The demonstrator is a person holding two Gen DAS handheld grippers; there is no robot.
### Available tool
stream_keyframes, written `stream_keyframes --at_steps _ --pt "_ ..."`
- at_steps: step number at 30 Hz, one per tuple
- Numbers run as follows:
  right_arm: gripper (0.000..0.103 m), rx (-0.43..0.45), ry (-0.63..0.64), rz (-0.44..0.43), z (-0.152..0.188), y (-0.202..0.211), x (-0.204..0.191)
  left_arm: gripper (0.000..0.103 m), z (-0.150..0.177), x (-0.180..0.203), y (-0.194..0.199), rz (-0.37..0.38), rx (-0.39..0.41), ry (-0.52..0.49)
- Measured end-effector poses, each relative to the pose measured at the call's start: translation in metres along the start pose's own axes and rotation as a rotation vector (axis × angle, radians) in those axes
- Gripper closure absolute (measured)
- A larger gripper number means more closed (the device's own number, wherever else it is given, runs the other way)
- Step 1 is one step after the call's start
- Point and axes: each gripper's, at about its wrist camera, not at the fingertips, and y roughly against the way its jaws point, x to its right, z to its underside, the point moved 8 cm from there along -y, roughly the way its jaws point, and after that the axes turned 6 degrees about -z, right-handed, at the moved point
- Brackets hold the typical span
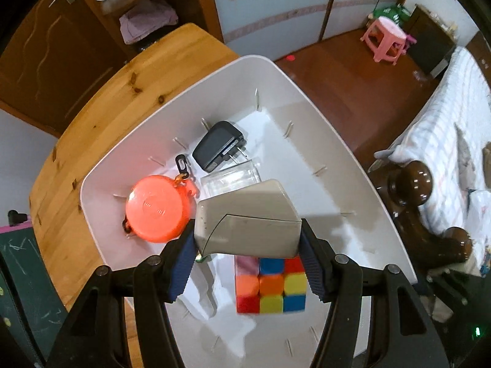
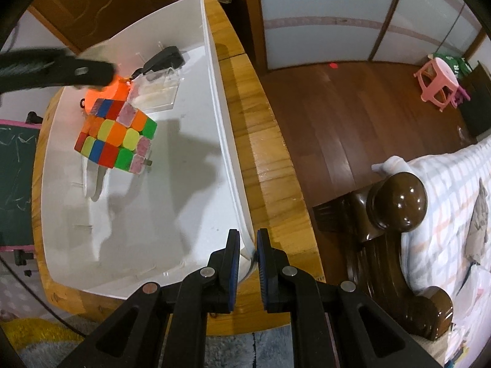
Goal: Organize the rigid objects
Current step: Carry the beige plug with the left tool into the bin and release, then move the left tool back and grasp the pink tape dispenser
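The left tongs (image 1: 248,256) point steeply down over the white bin (image 1: 322,141), their blue pads (image 1: 181,268) pressed against the two sides of a grey-white boxy device (image 1: 248,217), which they hold above the bin's floor. In the right wrist view this same tool appears as a blurred black shape (image 2: 55,70) at the far left end of the bin.

The right tongs (image 2: 248,253) also aim steeply downward, at the near corner of the bin. Their jaws stand narrow, pinched on the thin white rim (image 2: 245,245), one pad inside the wall and one outside over the wooden counter (image 2: 276,184).

Inside the bin lie a multicoloured puzzle cube (image 1: 271,285), directly beneath the held device in the left view; an orange round case (image 1: 158,208) with a black clip, near the bin's left wall; a black plug adapter (image 1: 219,145) with its prongs showing, beyond the orange case; and a clear plastic box (image 1: 233,178) between the adapter and the device. A white moulded insert (image 1: 199,294) lies on the bin's floor just beside the cube.
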Motion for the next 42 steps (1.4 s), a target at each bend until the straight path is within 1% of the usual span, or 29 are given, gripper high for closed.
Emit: stream_keyframes --at_steps 5,13,16,18,20,22,23,34,38,39,42 --pt "0.092 0.003 0.013 -0.019 0.001 0.000 -0.001 0.037 -0.002 0.007 -0.023 -0.034 -0.068 0.002" --pt "0.092 0.009 0.027 -0.033 0.002 0.000 -0.001 0.037 0.000 0.013 -0.041 -0.089 -0.129 -0.005" --pt "0.092 0.011 0.032 -0.034 0.002 0.000 -0.002 0.036 0.003 0.013 -0.044 -0.092 -0.155 0.006" --pt "0.092 0.011 0.034 -0.035 0.003 0.001 -0.002 0.033 0.004 0.012 -0.045 -0.085 -0.164 0.019" --pt "0.092 0.011 0.034 -0.035 0.003 0.001 -0.002 0.018 0.005 0.011 -0.044 -0.065 -0.171 0.034" --pt "0.092 0.008 0.034 -0.035 0.004 0.001 -0.002 0.012 0.005 0.010 -0.042 -0.059 -0.168 0.044" --pt "0.092 0.010 0.034 -0.036 0.003 0.001 -0.002 0.012 0.005 0.009 -0.041 -0.061 -0.166 0.047" --pt "0.092 0.012 0.030 -0.041 0.003 0.002 -0.003 0.012 0.007 -0.001 -0.022 -0.057 -0.140 0.094" --pt "0.092 0.012 0.029 -0.043 0.003 0.001 -0.002 0.012 0.007 -0.005 -0.008 -0.071 -0.103 0.097" --pt "0.092 0.011 0.029 -0.044 0.003 0.001 -0.003 0.012 0.003 -0.004 -0.008 -0.071 -0.097 0.097" --pt "0.093 0.009 0.026 -0.046 0.003 0.001 -0.002 0.012 0.004 -0.006 0.007 -0.059 -0.066 0.104"
